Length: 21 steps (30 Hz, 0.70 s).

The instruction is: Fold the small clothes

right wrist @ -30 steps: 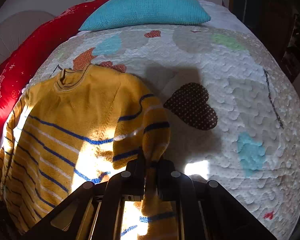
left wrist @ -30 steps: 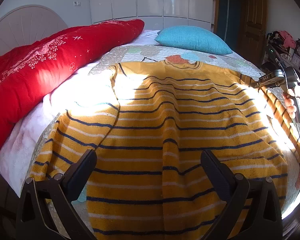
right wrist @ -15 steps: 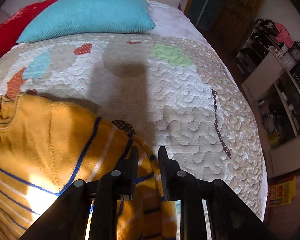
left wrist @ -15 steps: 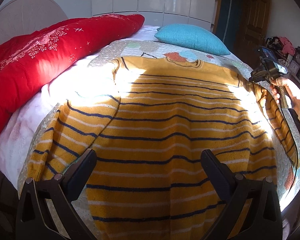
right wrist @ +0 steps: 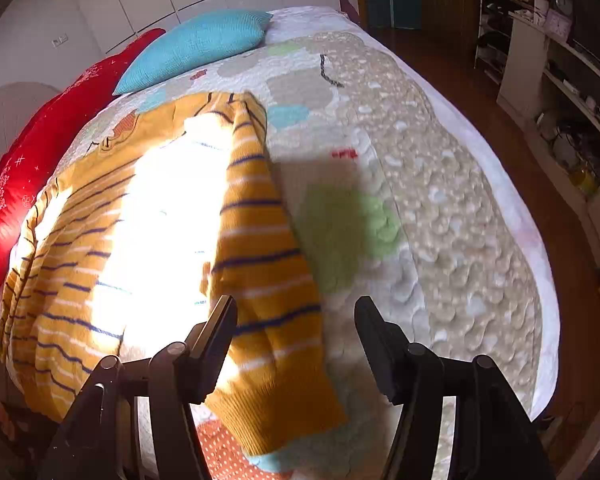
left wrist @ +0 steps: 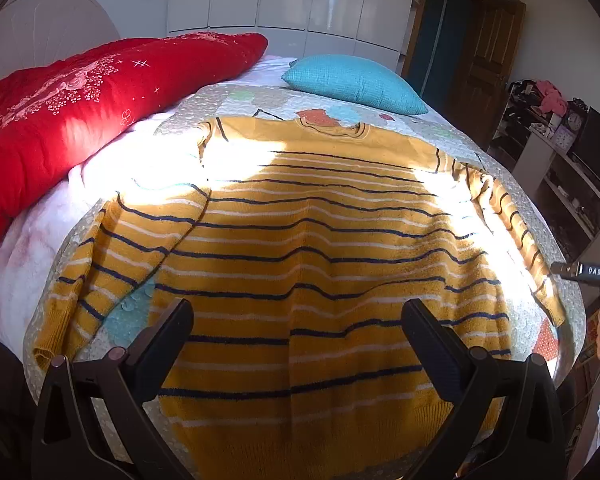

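Yellow striped sweater [left wrist: 308, 248] flat on quilt [right wrist: 440, 208], sun-glared, apparently smooth.

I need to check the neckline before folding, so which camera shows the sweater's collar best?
The left wrist view: the sweater's collar faces it, unobstructed beyond the open left gripper. The right wrist view catches only a glimpse at the sunlit edge.

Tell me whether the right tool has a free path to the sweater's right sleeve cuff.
Probably yes: the right tool is open, and the yellow striped knit sweater's cuff lies flat on the quilt right between its fingers, nothing covering it.
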Available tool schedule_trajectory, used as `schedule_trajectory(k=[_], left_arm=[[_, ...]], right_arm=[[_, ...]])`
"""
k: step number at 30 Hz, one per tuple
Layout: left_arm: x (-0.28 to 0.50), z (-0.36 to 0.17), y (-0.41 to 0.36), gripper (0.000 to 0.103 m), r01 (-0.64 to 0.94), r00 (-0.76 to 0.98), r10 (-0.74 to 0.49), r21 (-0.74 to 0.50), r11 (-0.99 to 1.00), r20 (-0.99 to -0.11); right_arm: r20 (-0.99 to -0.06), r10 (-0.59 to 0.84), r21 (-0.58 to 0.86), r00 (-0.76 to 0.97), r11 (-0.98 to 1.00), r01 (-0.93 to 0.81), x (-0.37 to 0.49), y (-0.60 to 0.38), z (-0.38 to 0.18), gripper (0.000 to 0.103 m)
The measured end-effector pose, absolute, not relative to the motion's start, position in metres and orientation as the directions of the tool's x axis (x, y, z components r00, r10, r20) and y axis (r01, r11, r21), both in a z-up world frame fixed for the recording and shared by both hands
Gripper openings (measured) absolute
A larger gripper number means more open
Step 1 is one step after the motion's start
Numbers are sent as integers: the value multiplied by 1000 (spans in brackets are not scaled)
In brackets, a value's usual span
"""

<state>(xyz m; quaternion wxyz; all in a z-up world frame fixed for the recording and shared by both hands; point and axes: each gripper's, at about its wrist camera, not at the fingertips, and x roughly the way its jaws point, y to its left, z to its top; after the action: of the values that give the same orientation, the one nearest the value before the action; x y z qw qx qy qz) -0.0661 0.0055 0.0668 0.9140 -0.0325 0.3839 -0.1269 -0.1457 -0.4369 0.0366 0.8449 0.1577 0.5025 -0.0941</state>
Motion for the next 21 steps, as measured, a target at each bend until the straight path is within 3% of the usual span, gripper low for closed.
schedule_trajectory(k=[2,3,6,7,14,17,19,21], left_arm=[[-69,71,4,103,208,672,-248,-144,967,-698],[-70,73,4,103,209,675,-245,-138,968,-696],[-70,79,7,103,199,680,-223,-117,973,-699],[-69,81,11,103,190,680,-216,-116,975,-701],[-58,93,65,103,7,739,-64,-88,996,-671],[-54,94,99,103,-88,739,7,-86,992,-673],[-54,92,120,103,-147,733,47,-90,985,-678],[-54,89,139,103,-195,723,75,-99,976,-687]], right_arm=[[-884,-8,175,467,921,348,-161,-437,15,67],[-878,28,222,478,909,354,-165,-439,8,62],[-816,161,386,556,867,315,-172,-448,15,11],[-796,160,409,583,853,324,-174,-454,25,11],[-813,-242,181,529,759,626,-171,-544,66,13],[-827,-296,157,478,695,702,-177,-555,61,17],[-814,-288,179,504,702,689,-180,-544,60,35],[-803,-279,192,527,716,671,-184,-531,58,42]])
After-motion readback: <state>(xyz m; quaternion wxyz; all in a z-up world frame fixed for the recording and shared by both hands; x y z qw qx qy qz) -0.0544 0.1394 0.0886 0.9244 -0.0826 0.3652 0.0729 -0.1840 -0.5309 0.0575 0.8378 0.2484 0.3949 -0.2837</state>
